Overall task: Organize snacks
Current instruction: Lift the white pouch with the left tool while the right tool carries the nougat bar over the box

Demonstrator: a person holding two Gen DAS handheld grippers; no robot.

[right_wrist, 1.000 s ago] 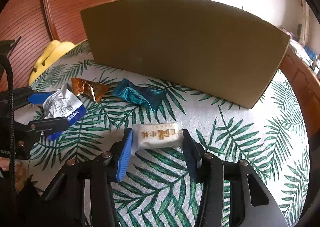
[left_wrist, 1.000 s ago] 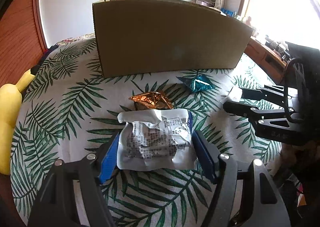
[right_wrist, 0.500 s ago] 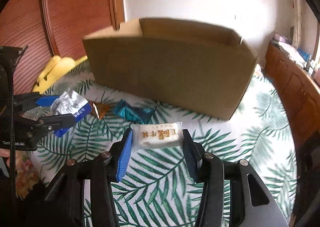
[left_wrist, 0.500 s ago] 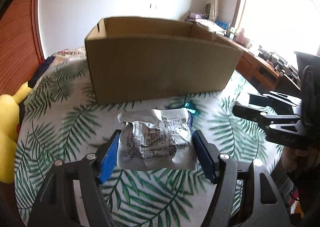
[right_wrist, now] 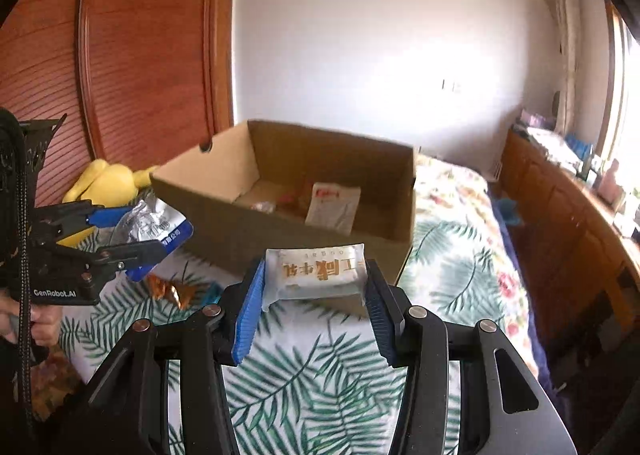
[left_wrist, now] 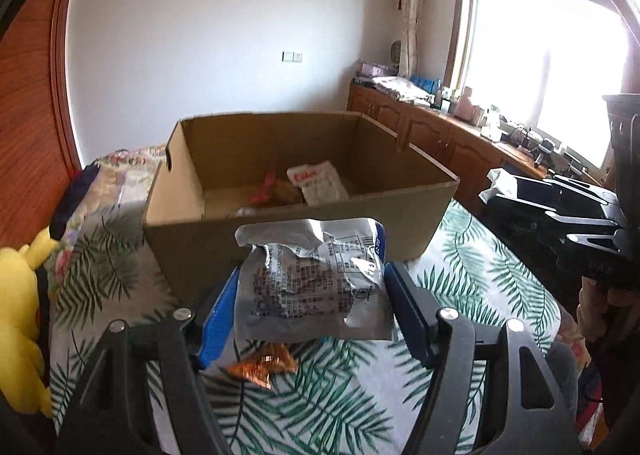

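Note:
My left gripper (left_wrist: 310,307) is shut on a crumpled silver snack packet (left_wrist: 310,279) with a blue edge, held in the air just in front of the open cardboard box (left_wrist: 400,215). The same packet (right_wrist: 150,225) and left gripper (right_wrist: 128,233) show at the left of the right wrist view. My right gripper (right_wrist: 316,291) is shut on a white candy bar packet (right_wrist: 316,271) with brown letters, also lifted near the box (right_wrist: 224,211). Inside the box lie a white packet (left_wrist: 318,181) and reddish snacks (left_wrist: 272,191). An orange foil snack (left_wrist: 262,367) lies on the cloth below.
The leaf-print cloth (left_wrist: 460,279) covers the surface under the box. A yellow plush toy (left_wrist: 16,319) lies at the left edge. A teal wrapper (right_wrist: 212,293) peeks out beside the orange foil snack (right_wrist: 170,291). Wooden cabinets (left_wrist: 440,139) and a bright window stand to the right.
Both grippers have risen with their packets and tilted, so the inside of the box now shows. The orange foil snack now lies below the left gripper.

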